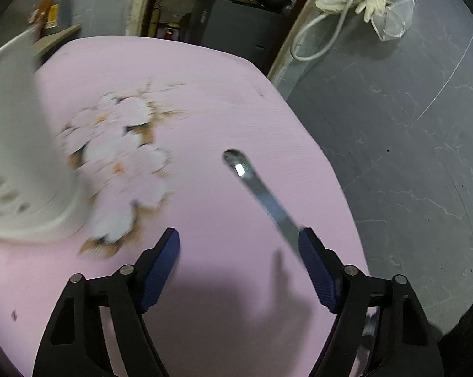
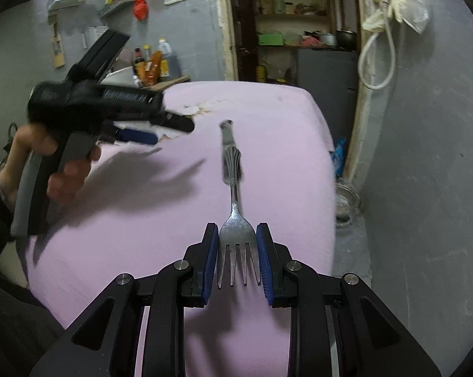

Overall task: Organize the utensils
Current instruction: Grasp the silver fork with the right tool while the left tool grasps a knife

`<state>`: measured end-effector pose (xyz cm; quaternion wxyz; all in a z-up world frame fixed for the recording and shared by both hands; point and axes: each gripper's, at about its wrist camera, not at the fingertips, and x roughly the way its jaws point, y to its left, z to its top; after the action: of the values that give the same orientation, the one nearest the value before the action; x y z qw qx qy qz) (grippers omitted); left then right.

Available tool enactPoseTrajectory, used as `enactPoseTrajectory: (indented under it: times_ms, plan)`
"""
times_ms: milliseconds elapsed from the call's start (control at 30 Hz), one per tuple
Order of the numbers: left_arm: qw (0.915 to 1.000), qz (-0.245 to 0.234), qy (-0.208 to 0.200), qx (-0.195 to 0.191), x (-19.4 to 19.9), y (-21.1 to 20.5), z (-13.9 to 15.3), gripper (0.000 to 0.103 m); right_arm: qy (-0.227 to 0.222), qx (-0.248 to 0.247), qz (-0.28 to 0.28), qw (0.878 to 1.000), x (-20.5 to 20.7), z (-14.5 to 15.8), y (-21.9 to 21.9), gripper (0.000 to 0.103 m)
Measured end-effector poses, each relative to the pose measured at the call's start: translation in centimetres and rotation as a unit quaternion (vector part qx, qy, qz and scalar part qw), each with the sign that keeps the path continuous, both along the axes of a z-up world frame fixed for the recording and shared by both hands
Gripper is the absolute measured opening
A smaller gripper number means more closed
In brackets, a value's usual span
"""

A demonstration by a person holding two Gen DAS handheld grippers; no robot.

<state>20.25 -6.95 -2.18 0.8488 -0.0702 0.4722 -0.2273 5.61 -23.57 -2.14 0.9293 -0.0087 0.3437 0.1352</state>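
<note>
My right gripper [image 2: 238,235] is shut on the head of a steel fork [image 2: 233,201], pads against both edges of the tines, and the ribbed handle points away over the pink tablecloth [image 2: 126,220]. In the left wrist view the same fork [image 1: 261,194] shows as a slanted metal handle running behind my right-hand finger [image 1: 314,264]. My left gripper [image 1: 239,238] is open with only cloth between its blue pads. From the right wrist view, the left gripper [image 2: 161,128] hovers at the left, held by a hand [image 2: 63,176]. A blurred white perforated utensil holder [image 1: 19,157] stands at the left.
The pink tablecloth [image 1: 205,94] has a white and brown flower print [image 1: 120,157]. Its right edge drops to a grey marbled floor [image 1: 409,157]. Bottles [image 2: 154,62] stand on a shelf behind the table. Beyond is a doorway with shelves [image 2: 286,31], and a hose [image 2: 377,59] hangs on the wall.
</note>
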Motion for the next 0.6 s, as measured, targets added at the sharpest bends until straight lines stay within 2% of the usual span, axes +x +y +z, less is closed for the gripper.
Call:
enactPoseTrajectory:
  times_ms: [167,233,300,400,500,600]
  plan:
    - [0.9989,-0.001,0.046,0.01,3.3,-2.1,-1.1,0.054,0.011,0.013,-0.033,0.999,-0.4,-0.7,-1.4,0.022]
    - [0.9977,0.006,0.06,0.03,4.5,-3.0,-1.5,0.053,0.01,0.014,-0.036,0.999,-0.2,-0.7,-1.5,0.022]
    - [0.9971,0.01,0.059,0.048,5.2,-3.6,-1.4,0.052,0.01,0.01,-0.037,0.999,0.1,-0.7,-1.4,0.023]
    - [0.9957,0.007,0.051,0.077,5.8,-4.6,-1.3,0.043,0.012,0.015,-0.038,0.999,0.3,-0.8,-1.4,0.023]
    - [0.9962,-0.009,0.055,0.066,5.9,-4.6,-1.2,0.023,0.01,0.019,-0.039,0.999,0.2,-0.8,-1.4,0.023]
    - [0.9966,-0.013,0.051,0.063,5.8,-4.1,-1.3,0.021,0.009,0.019,-0.039,0.999,0.3,-1.0,-1.4,0.023]
